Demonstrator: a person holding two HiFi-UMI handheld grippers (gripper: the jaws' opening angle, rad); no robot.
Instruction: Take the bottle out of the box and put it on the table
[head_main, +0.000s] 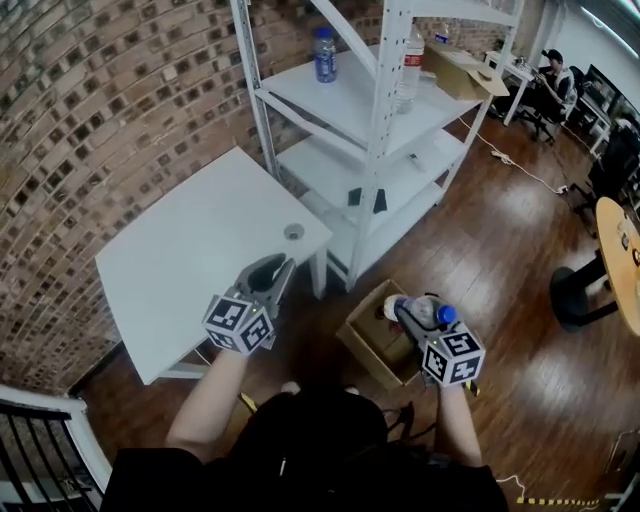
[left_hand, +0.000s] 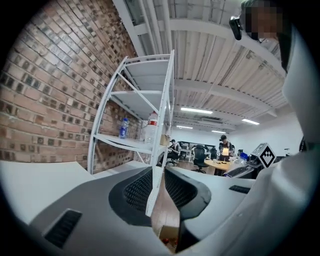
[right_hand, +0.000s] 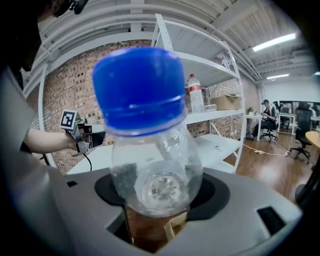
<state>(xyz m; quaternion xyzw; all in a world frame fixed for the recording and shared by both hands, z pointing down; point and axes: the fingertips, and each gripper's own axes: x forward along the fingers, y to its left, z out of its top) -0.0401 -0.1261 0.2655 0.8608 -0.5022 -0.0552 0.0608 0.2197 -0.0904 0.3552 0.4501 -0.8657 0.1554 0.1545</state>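
Three bottles: blue-labelled bottle and red-labelled bottle on the shelving unit, blue-capped bottle in front of it. Two cardboard boxes: shelf box, floor box. One worktop.

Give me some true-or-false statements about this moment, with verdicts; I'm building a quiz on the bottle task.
1. The right gripper holds a blue-capped bottle. True.
2. The bottle already stands on the white table. False: it is in the air, gripped by the right gripper's fingers.
3. The left gripper holds a second bottle. False: nothing is between its fingers.
4. The cardboard box sits open on the wooden floor. True.
5. The shelf is bare. False: bottles stand on it.
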